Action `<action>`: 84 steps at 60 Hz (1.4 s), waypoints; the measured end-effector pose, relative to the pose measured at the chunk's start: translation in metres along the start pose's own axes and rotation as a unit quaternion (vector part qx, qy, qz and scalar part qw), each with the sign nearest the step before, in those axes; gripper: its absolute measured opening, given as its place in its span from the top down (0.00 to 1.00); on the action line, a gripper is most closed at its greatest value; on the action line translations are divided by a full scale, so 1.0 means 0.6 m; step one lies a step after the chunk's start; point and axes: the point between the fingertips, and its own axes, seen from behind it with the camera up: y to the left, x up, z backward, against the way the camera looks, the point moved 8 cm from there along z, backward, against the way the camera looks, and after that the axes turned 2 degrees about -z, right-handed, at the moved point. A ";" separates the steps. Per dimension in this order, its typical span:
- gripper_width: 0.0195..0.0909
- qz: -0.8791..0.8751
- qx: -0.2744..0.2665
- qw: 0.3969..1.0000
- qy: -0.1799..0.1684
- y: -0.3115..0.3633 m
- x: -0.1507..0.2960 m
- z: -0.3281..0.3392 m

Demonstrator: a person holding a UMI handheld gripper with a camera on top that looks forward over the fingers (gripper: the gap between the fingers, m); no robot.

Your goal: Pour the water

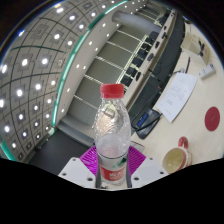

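A clear plastic water bottle with a red cap and a red-and-white label stands upright between my fingers. My gripper is shut on the bottle, both purple pads pressing its lower body at the label. The bottle looks lifted above the table. A paper cup with a pale rim stands on the table to the right of the bottle, apart from it. I cannot see how much water is in the bottle.
White papers lie on the desk beyond the cup. A red round object sits at the far right. Dark cables or a black item lie just right of the bottle. Rows of desks stretch away behind.
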 end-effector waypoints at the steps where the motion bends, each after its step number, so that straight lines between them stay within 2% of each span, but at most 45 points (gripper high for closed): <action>1: 0.78 0.029 -0.005 1.000 -0.005 -0.001 0.013 0.004; 9: 0.78 0.226 -0.052 0.972 -0.041 -0.038 0.114 0.038; 16: 0.78 0.354 -0.116 0.926 -0.055 -0.114 0.181 0.061; 22: 0.78 0.412 -0.164 0.895 -0.046 -0.207 0.214 0.069; 29: 0.78 0.436 -0.197 0.878 -0.024 -0.285 0.221 0.075; 44: 0.78 0.442 -0.222 0.869 0.021 -0.397 0.198 0.072; 48: 0.77 0.449 -0.216 0.867 0.015 -0.397 0.197 0.077; 57: 0.52 0.451 -0.226 0.863 0.027 -0.394 0.192 0.076; 59: 0.37 0.449 -0.232 0.862 0.039 -0.394 0.191 0.078; 61: 0.12 0.445 -0.236 0.862 0.048 -0.391 0.190 0.081; 62: 0.06 0.443 -0.237 0.863 0.051 -0.387 0.190 0.083; 64: 0.10 0.436 -0.241 0.865 0.054 -0.381 0.192 0.089; 68: 0.06 0.428 -0.248 0.867 0.054 -0.357 0.195 0.108; 75: 0.07 0.428 -0.268 0.861 0.053 -0.302 0.203 0.158; 84: 0.07 0.428 -0.297 0.851 0.061 -0.201 0.173 0.257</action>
